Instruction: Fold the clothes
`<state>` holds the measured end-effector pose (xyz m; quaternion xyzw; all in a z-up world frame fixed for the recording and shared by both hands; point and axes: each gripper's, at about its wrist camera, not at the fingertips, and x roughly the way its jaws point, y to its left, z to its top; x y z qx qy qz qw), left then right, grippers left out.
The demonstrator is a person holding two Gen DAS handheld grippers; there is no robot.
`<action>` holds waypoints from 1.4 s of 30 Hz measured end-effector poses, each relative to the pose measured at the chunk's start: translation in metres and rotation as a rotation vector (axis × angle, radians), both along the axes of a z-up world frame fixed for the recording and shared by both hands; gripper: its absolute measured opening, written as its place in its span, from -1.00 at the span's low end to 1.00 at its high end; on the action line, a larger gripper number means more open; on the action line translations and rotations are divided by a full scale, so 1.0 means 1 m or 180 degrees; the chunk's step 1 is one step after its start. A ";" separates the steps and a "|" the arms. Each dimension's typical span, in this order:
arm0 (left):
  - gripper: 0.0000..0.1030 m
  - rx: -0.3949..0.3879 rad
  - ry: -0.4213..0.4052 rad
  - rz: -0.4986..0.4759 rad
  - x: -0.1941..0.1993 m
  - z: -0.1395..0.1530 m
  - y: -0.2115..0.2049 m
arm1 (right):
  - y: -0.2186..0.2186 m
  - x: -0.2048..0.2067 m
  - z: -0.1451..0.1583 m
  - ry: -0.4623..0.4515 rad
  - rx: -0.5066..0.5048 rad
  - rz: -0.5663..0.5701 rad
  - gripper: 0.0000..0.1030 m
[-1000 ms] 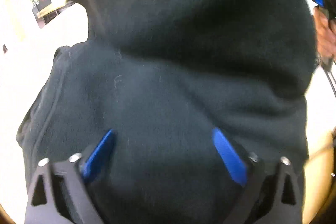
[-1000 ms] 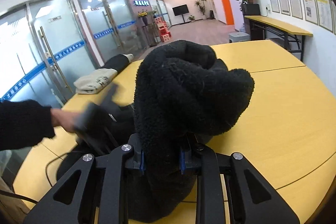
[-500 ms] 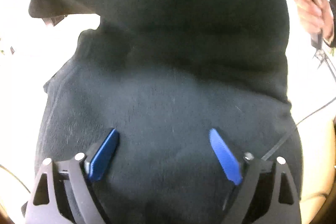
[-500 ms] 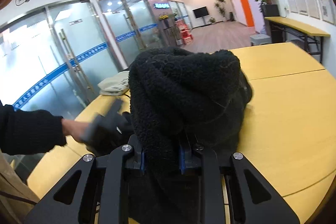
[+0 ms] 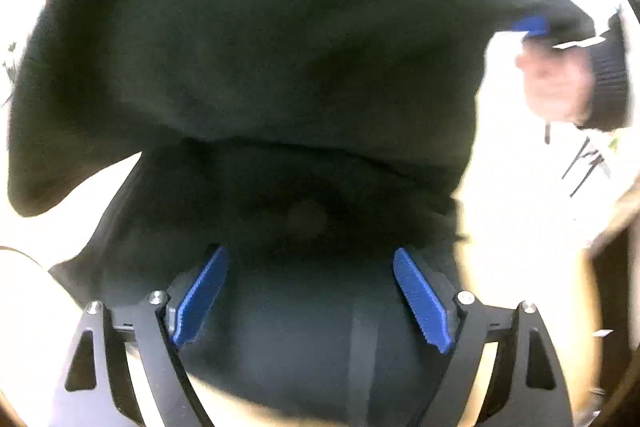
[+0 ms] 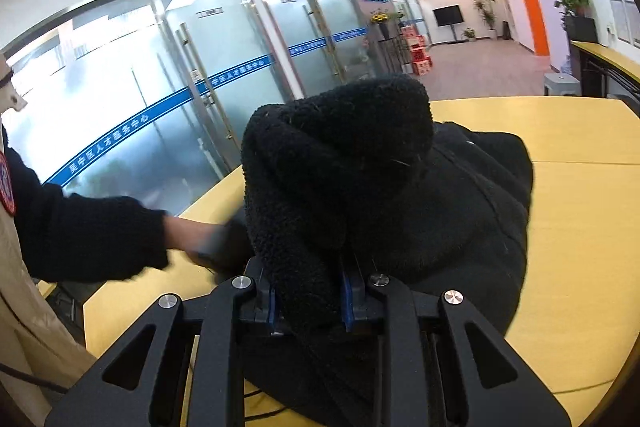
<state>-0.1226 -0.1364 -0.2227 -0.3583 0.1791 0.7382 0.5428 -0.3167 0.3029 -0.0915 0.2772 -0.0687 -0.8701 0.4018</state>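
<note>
A black fleece garment (image 6: 400, 195) lies bunched on the yellow table (image 6: 580, 227). My right gripper (image 6: 310, 301) is shut on a thick fold of it and holds that fold up above the pile. In the left wrist view the same garment (image 5: 260, 67) fills almost the whole frame, with one fold hanging over a lower layer. My left gripper (image 5: 308, 295) is open, its blue pads (image 5: 200, 295) wide apart over the fleece and holding nothing. The right gripper and the hand on it show blurred at the upper right of the left wrist view (image 5: 560, 83).
The person's left arm in a black sleeve (image 6: 92, 227) reaches in from the left, its hand hidden behind the garment. Glass doors (image 6: 180, 87) stand behind the table. A second yellow table (image 6: 608, 55) stands by the right wall.
My right gripper has lifted its fold higher and drawn it toward me. The upper fold now hangs over my open left gripper, which has slid further under it. A folded pale garment is out of view.
</note>
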 end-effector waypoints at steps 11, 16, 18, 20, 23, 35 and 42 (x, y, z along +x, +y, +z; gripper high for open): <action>0.75 0.0023 -0.0029 0.0648 0.060 0.135 -0.013 | -0.097 0.017 -0.072 0.0453 0.1049 0.0936 -0.55; 0.75 0.0248 0.0316 0.0508 -0.023 0.112 0.065 | -0.117 0.032 -0.087 0.0964 0.1584 0.1238 -0.51; 0.75 0.0416 0.0409 0.0368 -0.044 0.103 0.090 | -0.115 0.045 -0.095 0.1173 0.1750 0.1281 -0.46; 0.75 0.0559 0.0407 0.0304 -0.068 0.095 0.113 | -0.112 0.059 -0.103 0.1383 0.1908 0.1327 -0.45; 0.75 0.0557 0.0212 0.0224 -0.102 0.051 0.153 | -0.107 0.055 -0.101 0.1559 0.2014 0.1408 -0.43; 0.80 0.0091 0.0029 -0.0034 -0.110 -0.039 0.189 | 0.002 0.042 -0.061 0.0905 0.1953 0.0831 0.65; 0.85 0.0128 0.0037 0.0026 -0.087 -0.027 0.170 | -0.014 0.023 -0.121 0.1260 0.2650 0.0626 0.46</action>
